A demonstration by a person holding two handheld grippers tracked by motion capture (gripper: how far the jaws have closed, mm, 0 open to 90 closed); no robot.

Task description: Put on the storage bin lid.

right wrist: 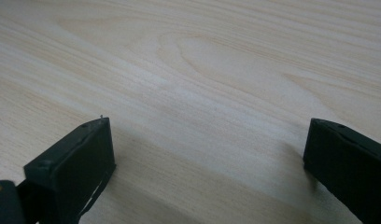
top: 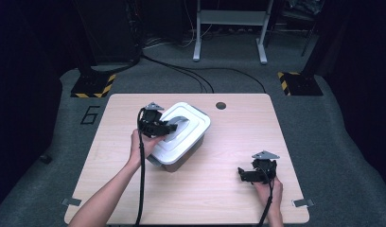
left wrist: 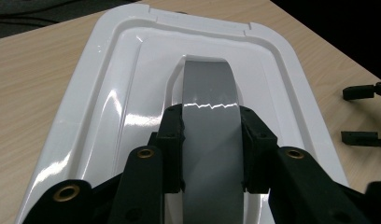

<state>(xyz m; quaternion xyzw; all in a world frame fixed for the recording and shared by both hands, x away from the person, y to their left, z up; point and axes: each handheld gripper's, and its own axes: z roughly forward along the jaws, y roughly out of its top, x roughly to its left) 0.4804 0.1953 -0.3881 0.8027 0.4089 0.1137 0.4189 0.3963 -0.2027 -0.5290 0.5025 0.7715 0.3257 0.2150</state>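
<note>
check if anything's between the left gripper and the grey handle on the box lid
Nothing visible is. The left gripper already has its jaws on either side of the grey handle on the white lid, touching it.

My light wooden table (top: pixel 238 142) stands on grey carpet (top: pixel 333 127); beyond it I see black cables (top: pixel 196 75), a metal frame (top: pixel 229 28) and darkness.

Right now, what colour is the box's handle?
Grey handle, clearest in the left gripper view.

Left gripper (left wrist: pixel 212 144) astride grey handle (left wrist: pixel 211 98)
</note>
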